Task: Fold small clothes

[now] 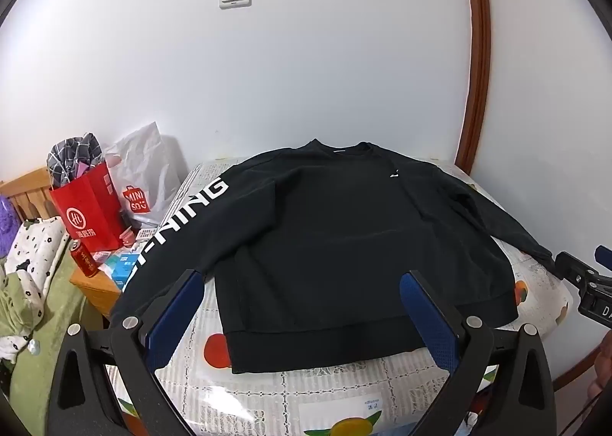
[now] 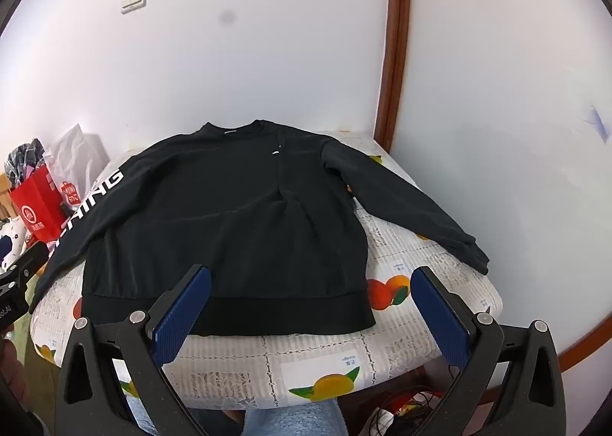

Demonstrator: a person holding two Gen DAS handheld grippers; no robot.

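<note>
A black long-sleeved sweatshirt (image 1: 344, 237) lies flat, front up, on a small table with a fruit-print cloth (image 1: 325, 394). Its collar points to the wall and its hem faces me. The left sleeve with white lettering (image 1: 183, 222) hangs over the table's left edge. The right sleeve (image 2: 413, 206) lies spread toward the right edge. My left gripper (image 1: 302, 283) is open and empty, above the hem. My right gripper (image 2: 311, 279) is open and empty, above the hem's right corner (image 2: 359, 309). It also shows at the right edge of the left wrist view (image 1: 585, 271).
A red paper bag (image 1: 90, 206), a white plastic bag (image 1: 145, 168) and a red can (image 1: 82, 258) stand on a wooden stand to the left. Bedding (image 1: 30, 283) lies further left. A white wall is behind the table, with a wooden door frame (image 2: 394, 53) on the right.
</note>
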